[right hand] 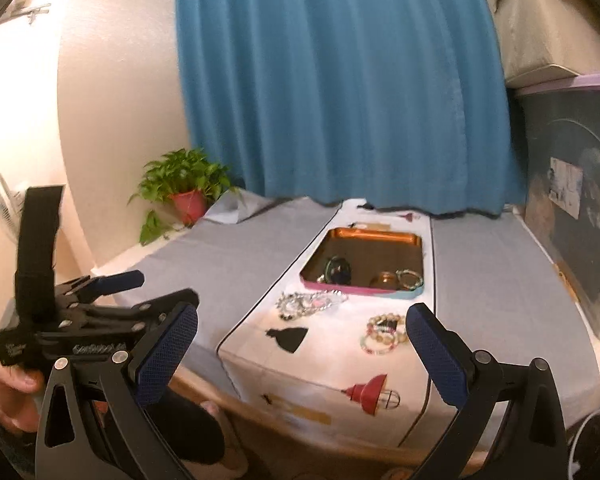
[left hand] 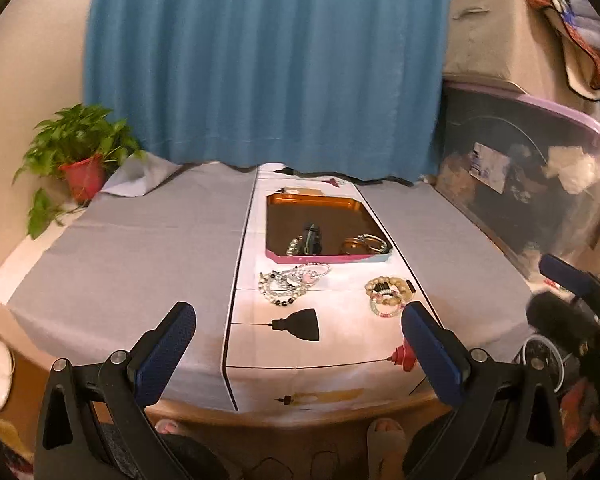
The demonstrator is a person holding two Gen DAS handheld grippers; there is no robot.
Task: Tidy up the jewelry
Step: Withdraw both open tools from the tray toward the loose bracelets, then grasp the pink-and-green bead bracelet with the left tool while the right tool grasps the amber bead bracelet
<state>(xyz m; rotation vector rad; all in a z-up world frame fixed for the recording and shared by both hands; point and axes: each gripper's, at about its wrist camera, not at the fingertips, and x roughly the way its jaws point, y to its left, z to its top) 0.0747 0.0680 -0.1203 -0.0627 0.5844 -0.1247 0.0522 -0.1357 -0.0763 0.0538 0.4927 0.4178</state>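
A copper tray with a pink and blue front rim lies on the white runner; it holds a dark beaded piece and gold bangles. In front of it lie a heap of clear and white bead bracelets and a pile of cream and pink bead bracelets. My left gripper is open and empty, back near the table's front edge. My right gripper is open and empty, also short of the table. The tray and both heaps show in the right wrist view.
A potted plant stands at the table's back left. A blue curtain hangs behind. Storage bins crowd the right side. The left gripper's body sits at lower left in the right wrist view. Grey cloth flanks the runner.
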